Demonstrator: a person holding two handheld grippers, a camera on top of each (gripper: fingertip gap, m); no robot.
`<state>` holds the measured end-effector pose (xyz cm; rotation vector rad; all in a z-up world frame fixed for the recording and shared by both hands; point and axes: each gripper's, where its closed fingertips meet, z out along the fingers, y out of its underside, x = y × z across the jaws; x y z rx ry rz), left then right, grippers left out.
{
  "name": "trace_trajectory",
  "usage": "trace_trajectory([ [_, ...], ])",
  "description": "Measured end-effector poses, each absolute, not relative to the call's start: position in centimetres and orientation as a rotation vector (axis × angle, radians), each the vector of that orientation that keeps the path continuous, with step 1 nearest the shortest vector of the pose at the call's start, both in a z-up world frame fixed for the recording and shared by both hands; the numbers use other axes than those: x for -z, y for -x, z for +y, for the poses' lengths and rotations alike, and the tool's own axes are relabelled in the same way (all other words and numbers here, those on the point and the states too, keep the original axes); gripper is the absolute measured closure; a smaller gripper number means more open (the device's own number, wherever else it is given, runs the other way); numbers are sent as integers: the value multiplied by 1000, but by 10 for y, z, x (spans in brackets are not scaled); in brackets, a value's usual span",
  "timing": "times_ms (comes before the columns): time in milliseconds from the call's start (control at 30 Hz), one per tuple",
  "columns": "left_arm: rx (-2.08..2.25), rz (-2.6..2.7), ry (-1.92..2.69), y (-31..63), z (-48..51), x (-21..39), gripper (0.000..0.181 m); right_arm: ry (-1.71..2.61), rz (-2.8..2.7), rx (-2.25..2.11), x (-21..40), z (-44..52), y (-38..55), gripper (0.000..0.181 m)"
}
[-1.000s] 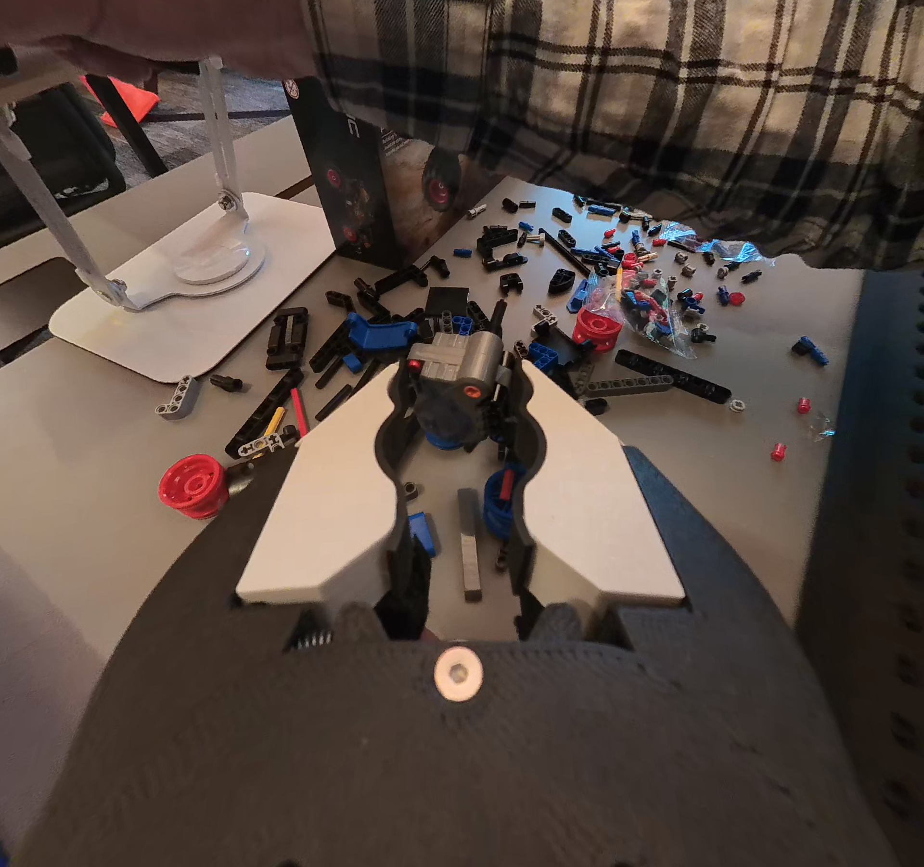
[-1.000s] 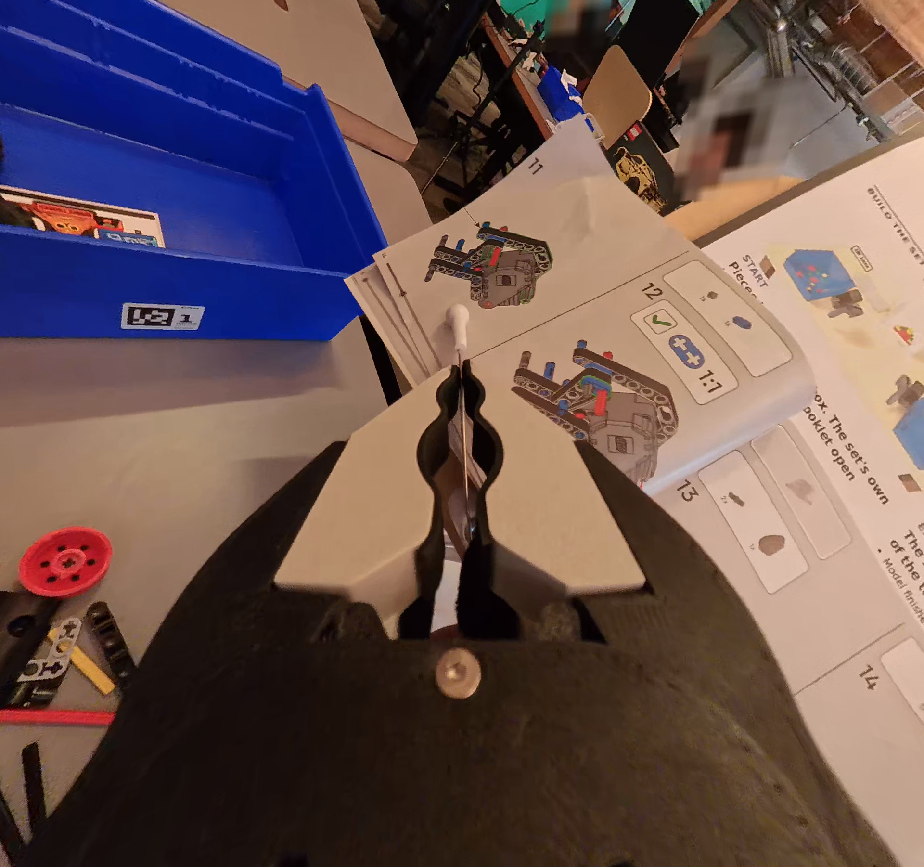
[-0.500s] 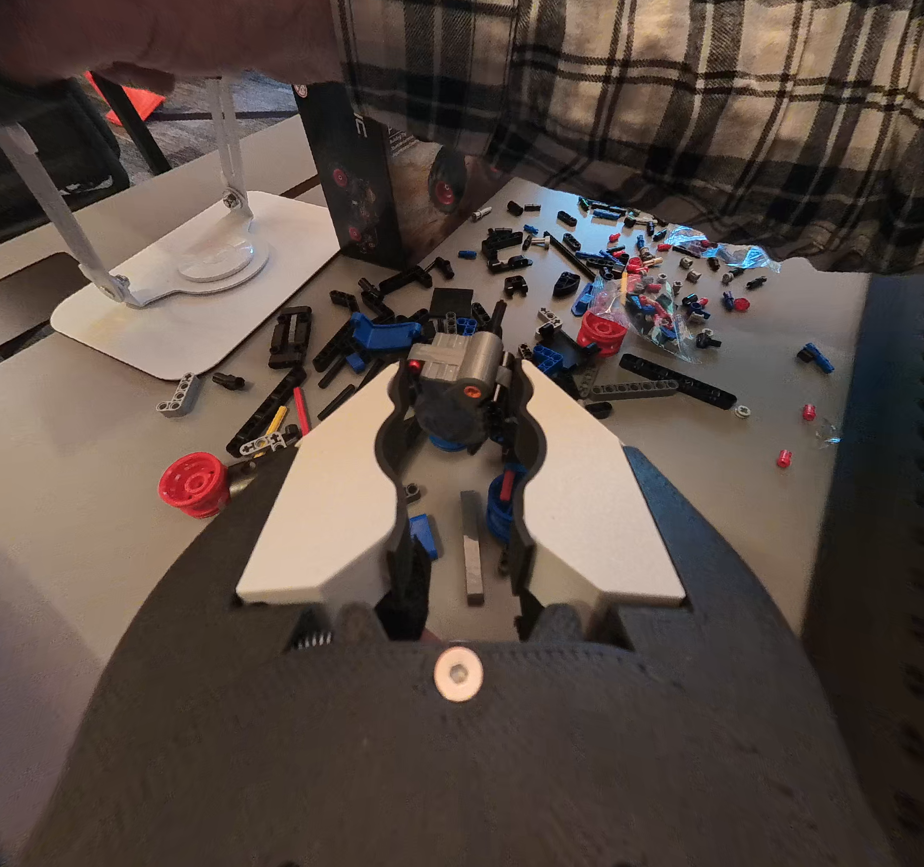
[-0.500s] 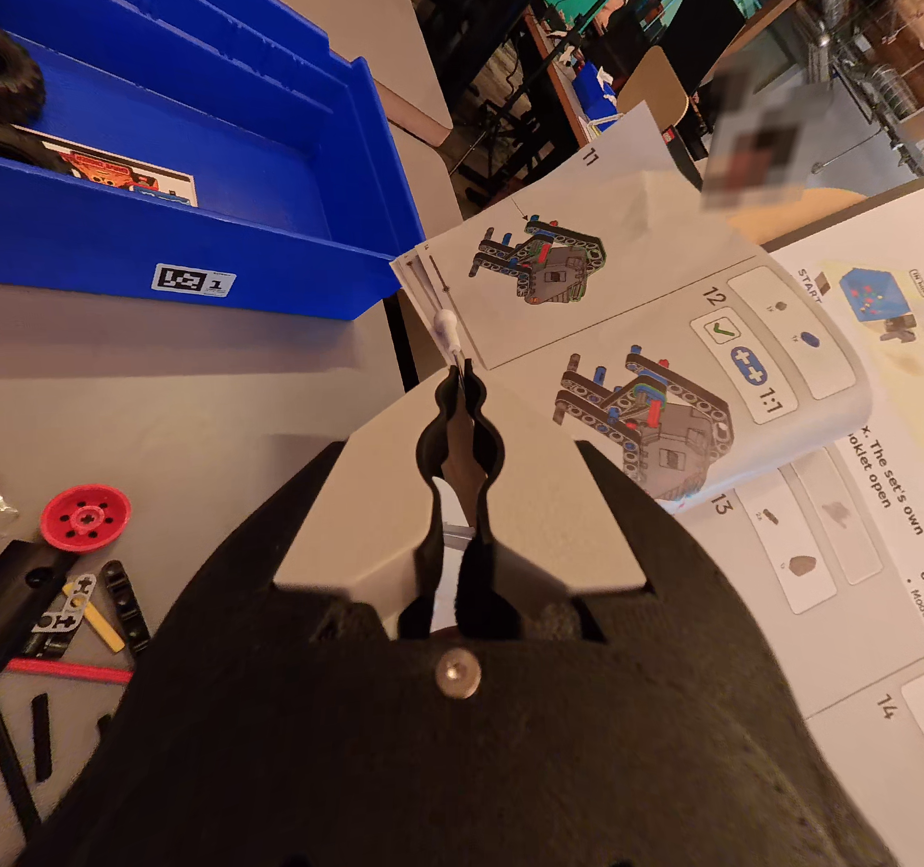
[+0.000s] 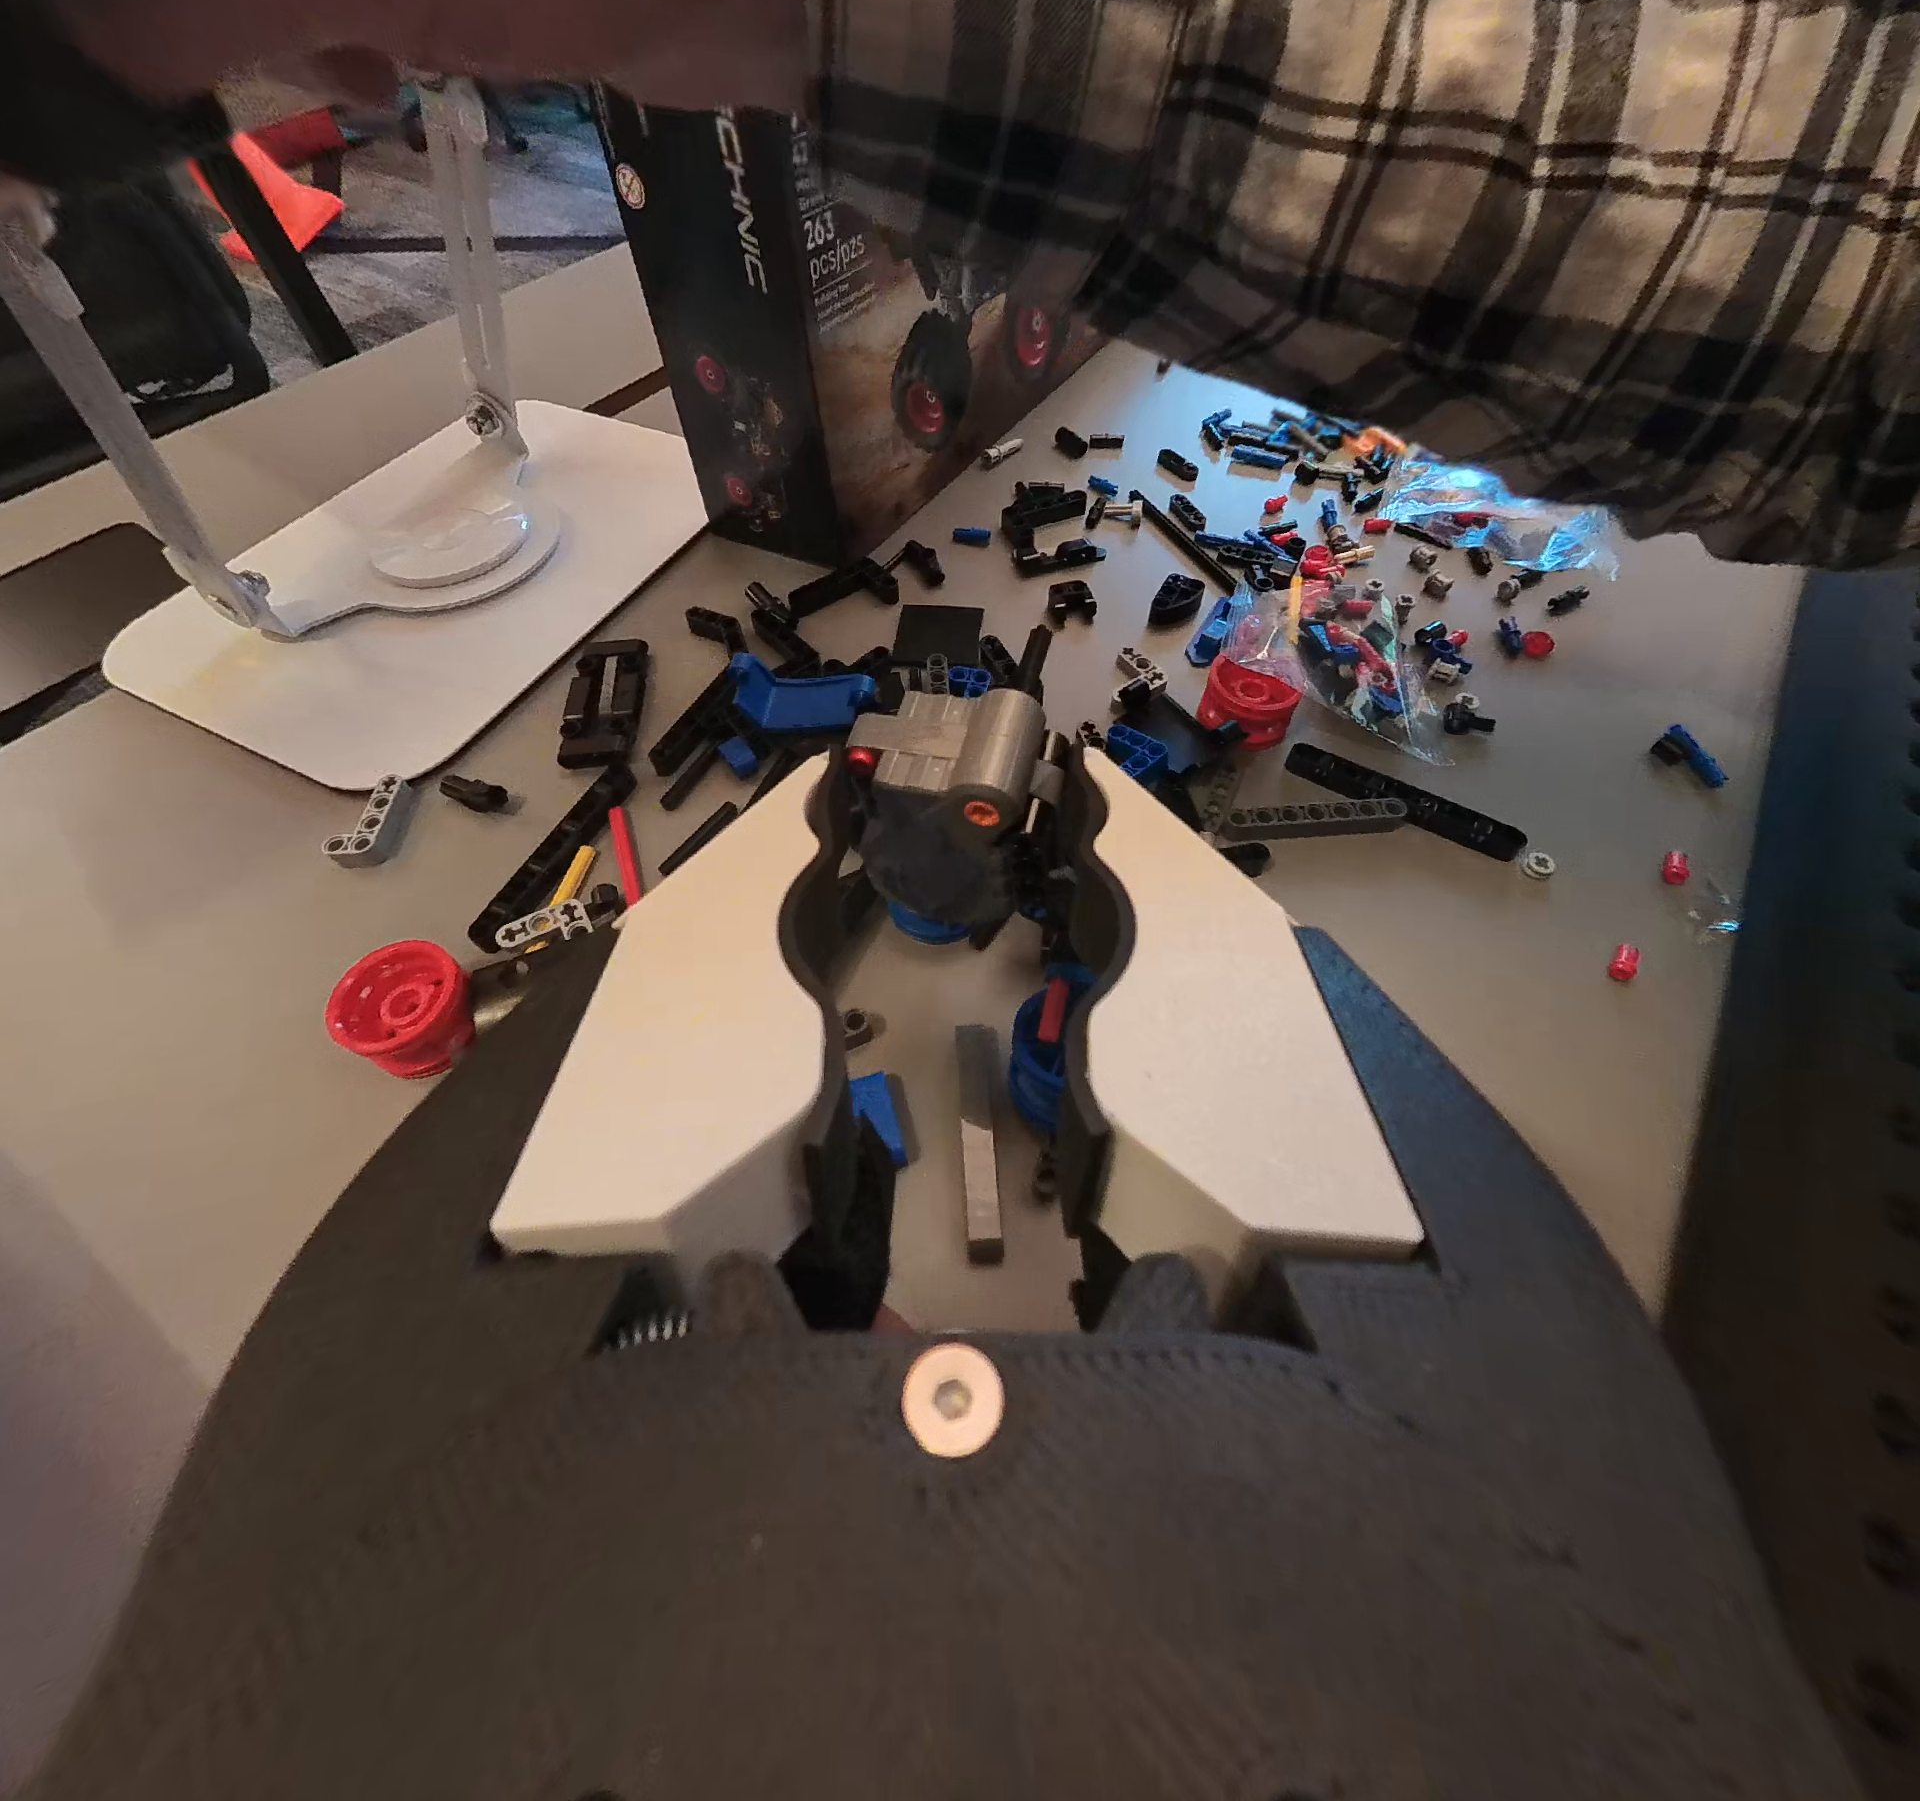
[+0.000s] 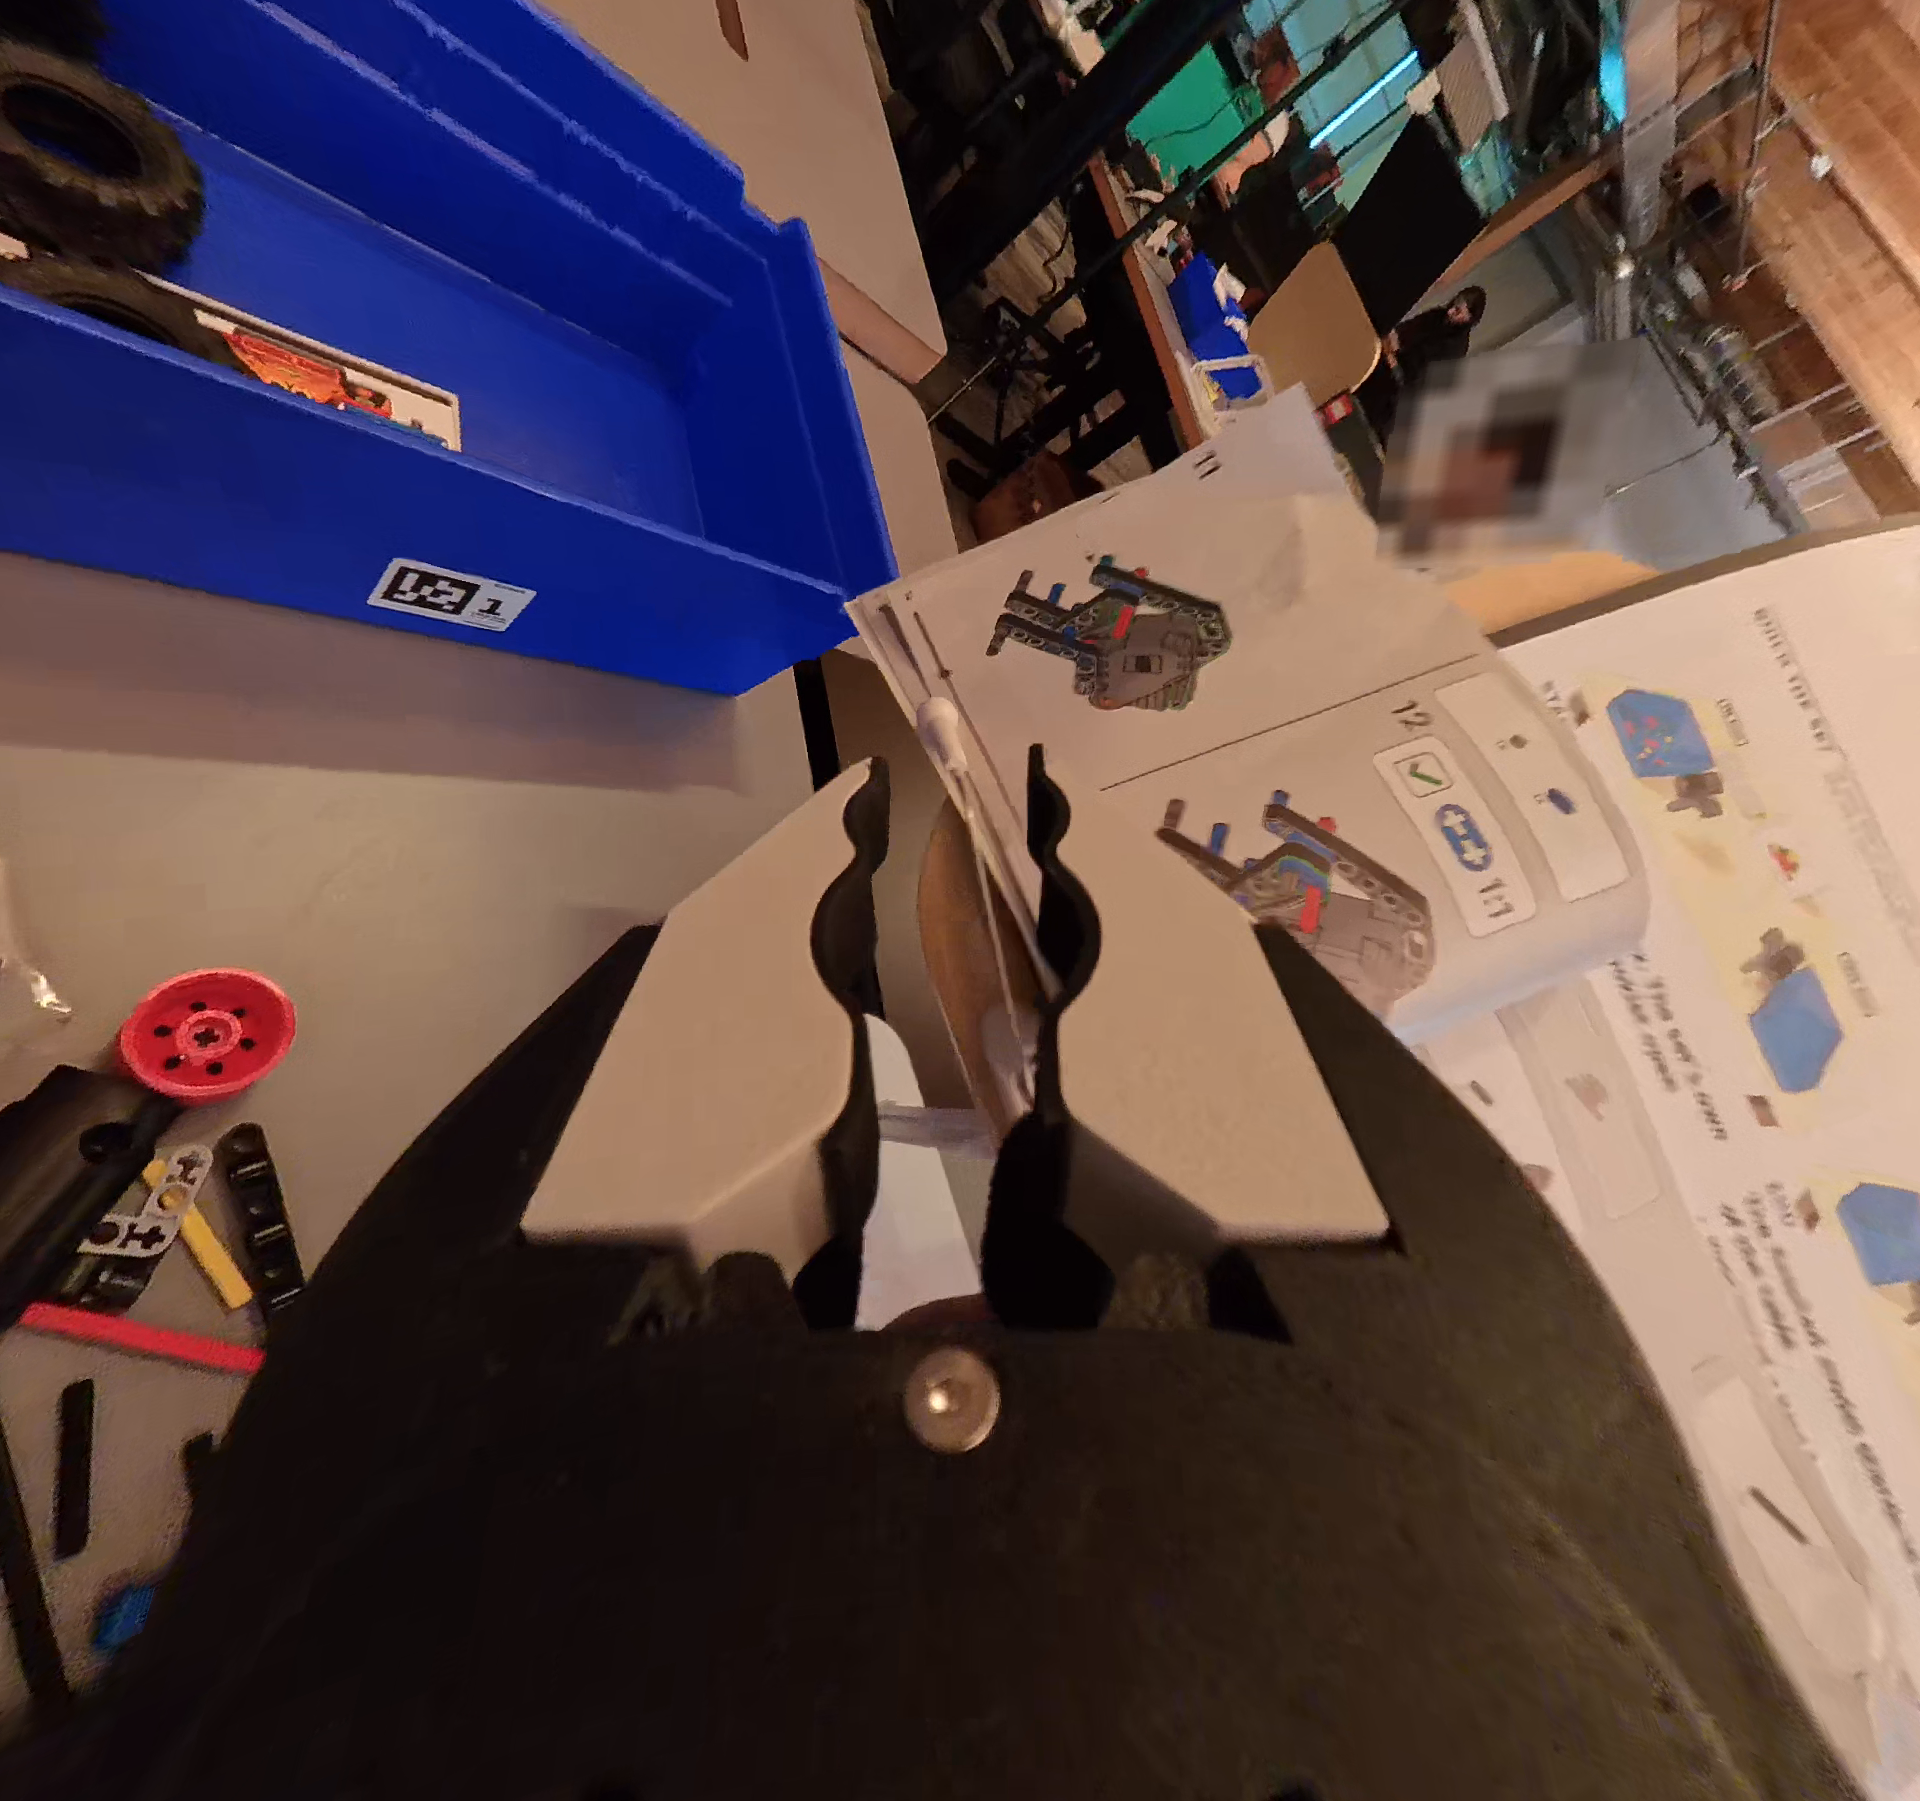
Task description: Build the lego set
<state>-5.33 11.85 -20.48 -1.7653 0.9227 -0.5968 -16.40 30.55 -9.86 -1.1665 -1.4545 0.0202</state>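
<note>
Right tool (image 6: pixel 956 775): jaws narrowly parted, a thin white-tipped stick (image 6: pixel 961 795) lying loose between them, long axis running forward and slightly left; just beyond, instruction booklet (image 6: pixel 1226 712) — open on the counter (image 6: pixel 364 816), right of the tips.
Left tool (image 5: pixel 956 795): closed on the grey-and-blue lego assembly (image 5: pixel 951 775), held above scattered loose parts (image 5: pixel 1340 639) — farther off.

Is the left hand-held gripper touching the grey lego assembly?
Touching. In the left wrist view the grey lego assembly sits wedged between the fingers of the left hand-held gripper, both dark inner pads pressed against its sides, no gap visible.
</note>
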Motion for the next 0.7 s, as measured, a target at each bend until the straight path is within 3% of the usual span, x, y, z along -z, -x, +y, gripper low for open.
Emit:
trace_trajectory([
  [300,607,910,1765,53,119,204,143,1279,-1254,73,25,357,83,134],
  [400,607,910,1767,53,119,205,143,1374,-1199,125,19,387,45,117],
  [700,628,899,1776,51,122,209,143,1622,-1128,149,36,451,-39,108],
])
